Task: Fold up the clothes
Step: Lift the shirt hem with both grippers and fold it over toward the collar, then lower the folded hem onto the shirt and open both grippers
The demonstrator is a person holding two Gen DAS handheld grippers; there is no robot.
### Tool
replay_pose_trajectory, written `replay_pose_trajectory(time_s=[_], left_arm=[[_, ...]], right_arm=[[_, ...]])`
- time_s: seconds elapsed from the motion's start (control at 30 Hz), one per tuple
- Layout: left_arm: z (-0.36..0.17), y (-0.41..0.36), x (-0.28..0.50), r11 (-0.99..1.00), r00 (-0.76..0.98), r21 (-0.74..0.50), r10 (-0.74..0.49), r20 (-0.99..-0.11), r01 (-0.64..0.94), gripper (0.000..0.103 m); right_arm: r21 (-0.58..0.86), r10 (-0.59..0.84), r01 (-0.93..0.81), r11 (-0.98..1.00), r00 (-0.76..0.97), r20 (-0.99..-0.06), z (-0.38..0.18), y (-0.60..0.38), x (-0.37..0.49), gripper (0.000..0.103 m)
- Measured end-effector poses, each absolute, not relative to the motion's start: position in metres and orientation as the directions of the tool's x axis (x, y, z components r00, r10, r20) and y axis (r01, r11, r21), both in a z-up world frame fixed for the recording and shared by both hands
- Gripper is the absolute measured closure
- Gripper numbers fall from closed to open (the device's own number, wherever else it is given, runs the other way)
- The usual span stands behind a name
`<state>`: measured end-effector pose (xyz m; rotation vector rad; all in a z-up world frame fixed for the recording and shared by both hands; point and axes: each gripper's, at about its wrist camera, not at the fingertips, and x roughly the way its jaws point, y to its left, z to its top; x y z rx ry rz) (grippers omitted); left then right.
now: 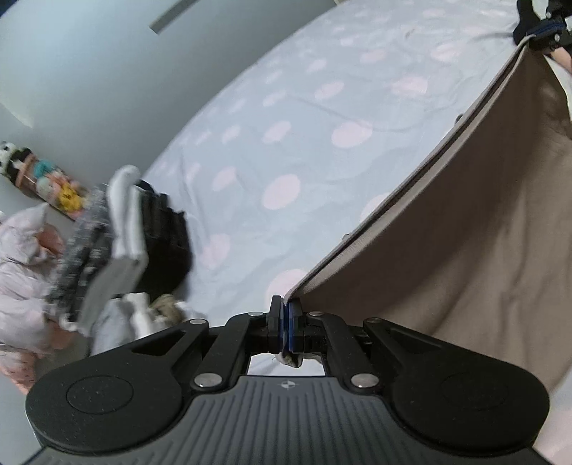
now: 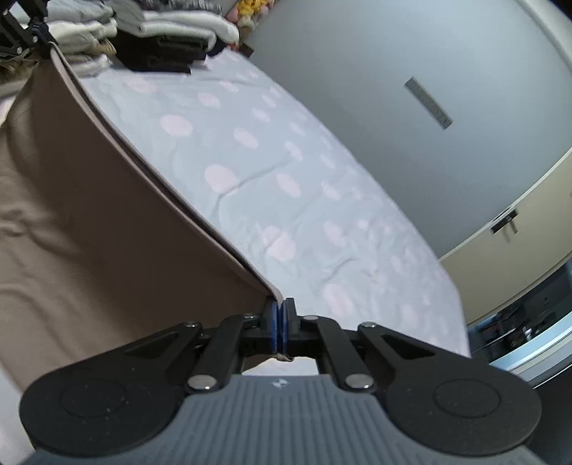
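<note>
A taupe garment hangs stretched between both grippers above the bed. My left gripper is shut on one corner of its top edge, with a scrap of cloth poking out behind the pads. The same edge runs up to my right gripper at the top right of the left wrist view. In the right wrist view my right gripper is shut on the other corner of the garment, and the edge leads to my left gripper at the top left.
The bed sheet is pale blue with pink dots and lies mostly bare. A stack of folded clothes sits at the bed's end, also in the right wrist view as folded clothes. A grey wall and cream cupboard stand beyond.
</note>
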<state>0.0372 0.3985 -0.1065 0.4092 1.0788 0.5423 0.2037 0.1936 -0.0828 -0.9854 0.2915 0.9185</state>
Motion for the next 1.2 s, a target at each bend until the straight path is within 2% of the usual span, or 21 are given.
replay_pose_trajectory(time_s=[0.27, 0.4, 0.47, 0.6, 0.67, 0.7, 0.73, 0.9, 1.07, 1.2], left_arm=[[-0.175, 0.454, 0.08, 0.859, 0.322, 0.468, 0.511, -0.797, -0.208, 0.096], [-0.193, 0.466, 0.077, 0.869, 0.344, 0.437, 0.494, -0.798, -0.235, 0.091], [-0.196, 0.468, 0.071, 0.867, 0.364, 0.42, 0.495, -0.789, -0.268, 0.084], [-0.187, 0.476, 0.059, 0.84, 0.407, 0.376, 0.524, -0.748, -0.392, 0.081], [-0.181, 0.483, 0.051, 0.793, 0.391, 0.366, 0.573, -0.721, -0.487, 0.081], [-0.177, 0.486, 0.045, 0.777, 0.378, 0.343, 0.576, -0.724, -0.528, 0.081], [-0.174, 0.489, 0.039, 0.76, 0.367, 0.319, 0.578, -0.728, -0.566, 0.081], [-0.149, 0.478, 0.001, 0.73, 0.39, 0.192, 0.546, -0.741, -0.656, 0.08], [-0.135, 0.447, -0.043, 0.702, 0.452, 0.03, 0.49, -0.745, -0.711, 0.07], [-0.14, 0.411, -0.08, 0.648, 0.485, -0.113, 0.432, -0.76, -0.753, 0.067]], right_arm=[[-0.461, 0.457, -0.839, 0.289, 0.543, -0.704, -0.162, 0.253, 0.262, 0.1], [-0.42, 0.462, -0.845, 0.331, 0.534, -0.708, -0.181, 0.26, 0.274, 0.099], [-0.395, 0.476, -0.846, 0.358, 0.53, -0.702, -0.185, 0.26, 0.277, 0.099], [-0.354, 0.512, -0.839, 0.414, 0.536, -0.671, -0.188, 0.259, 0.284, 0.097], [-0.335, 0.524, -0.825, 0.455, 0.552, -0.648, -0.186, 0.258, 0.286, 0.093], [-0.325, 0.527, -0.814, 0.482, 0.565, -0.635, -0.184, 0.257, 0.287, 0.087], [-0.316, 0.518, -0.796, 0.517, 0.584, -0.625, -0.181, 0.256, 0.29, 0.085], [-0.153, 0.505, -0.739, 0.656, 0.58, -0.64, -0.159, 0.231, 0.303, 0.082], [-0.007, 0.518, -0.696, 0.718, 0.542, -0.662, -0.144, 0.19, 0.283, 0.08], [0.092, 0.519, -0.653, 0.752, 0.5, -0.693, -0.146, 0.152, 0.254, 0.071]])
